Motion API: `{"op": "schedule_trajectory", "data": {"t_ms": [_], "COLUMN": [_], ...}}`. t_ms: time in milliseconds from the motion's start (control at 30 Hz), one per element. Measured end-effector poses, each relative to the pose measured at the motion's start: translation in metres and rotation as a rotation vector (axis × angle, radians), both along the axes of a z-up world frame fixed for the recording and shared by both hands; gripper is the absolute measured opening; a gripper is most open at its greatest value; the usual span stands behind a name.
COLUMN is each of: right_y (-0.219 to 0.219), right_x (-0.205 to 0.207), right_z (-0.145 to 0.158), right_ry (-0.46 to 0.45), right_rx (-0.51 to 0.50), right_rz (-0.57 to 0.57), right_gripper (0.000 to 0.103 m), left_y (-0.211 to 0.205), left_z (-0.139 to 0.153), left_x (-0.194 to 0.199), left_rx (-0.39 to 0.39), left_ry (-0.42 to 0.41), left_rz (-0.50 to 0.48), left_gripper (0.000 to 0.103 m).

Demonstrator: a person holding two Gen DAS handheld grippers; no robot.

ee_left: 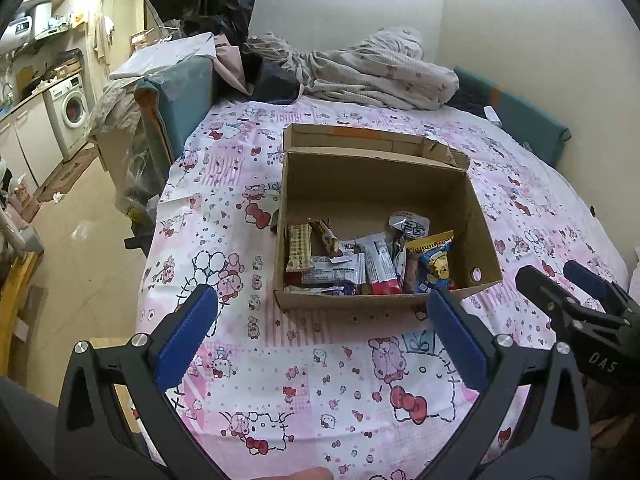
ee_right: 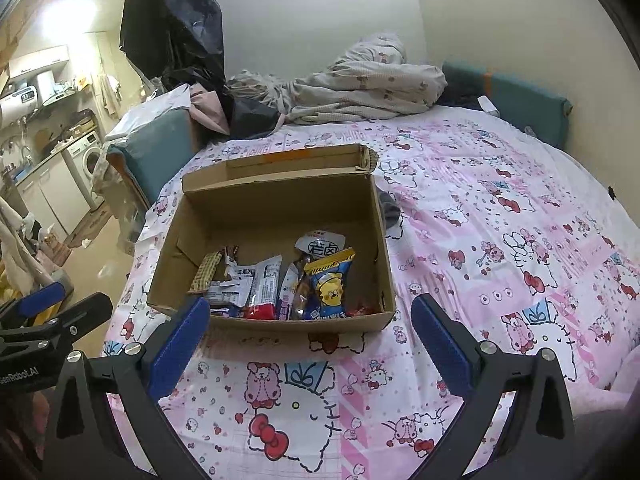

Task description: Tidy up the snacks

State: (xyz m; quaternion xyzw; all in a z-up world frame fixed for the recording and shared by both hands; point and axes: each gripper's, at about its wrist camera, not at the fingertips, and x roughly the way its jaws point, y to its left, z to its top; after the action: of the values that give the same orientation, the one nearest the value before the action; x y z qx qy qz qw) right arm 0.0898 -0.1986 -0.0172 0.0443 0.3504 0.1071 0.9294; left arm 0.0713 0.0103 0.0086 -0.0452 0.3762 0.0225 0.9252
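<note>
Cardboard box (ee_left: 476,216) sits on the bed (ee_left: 280,380) at 12 o'clock from both tools, lid flap folded back on its far side; snack packets (ee_left: 368,264) lie in the box, bunched against its near wall, far half of the floor bare. Crumpled bedding (ee_left: 380,76) lies on the bed behind the box at 12 o'clock against the wall, a padded headboard (ee_left: 528,120) at 2 o'clock. Off the bed at 10 o'clock is a washing machine (ee_left: 72,110) under a worktop (ee_left: 20,102); left tool (ee_left: 322,312) is at 9 o'clock of the right tool (ee_right: 310,322), both before the box's near wall.
</note>
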Motion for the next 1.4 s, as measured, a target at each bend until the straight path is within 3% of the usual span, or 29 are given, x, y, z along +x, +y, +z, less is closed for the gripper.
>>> {"op": "schedule_trajectory", "data": {"t_ms": [1400], "right_y": [-0.0028], "right_x": [0.0016], "right_z": [0.0006], "right_ry": [-0.007], "right_rx": [-0.003], "right_rz": [-0.01], "right_gripper": [0.103], "left_y": [-0.0012], "left_z": [0.0004], "left_x": [0.0014], "left_rx": [0.001], "left_ry": [0.008], "left_rz": [-0.008], "left_gripper": [0.103]}}
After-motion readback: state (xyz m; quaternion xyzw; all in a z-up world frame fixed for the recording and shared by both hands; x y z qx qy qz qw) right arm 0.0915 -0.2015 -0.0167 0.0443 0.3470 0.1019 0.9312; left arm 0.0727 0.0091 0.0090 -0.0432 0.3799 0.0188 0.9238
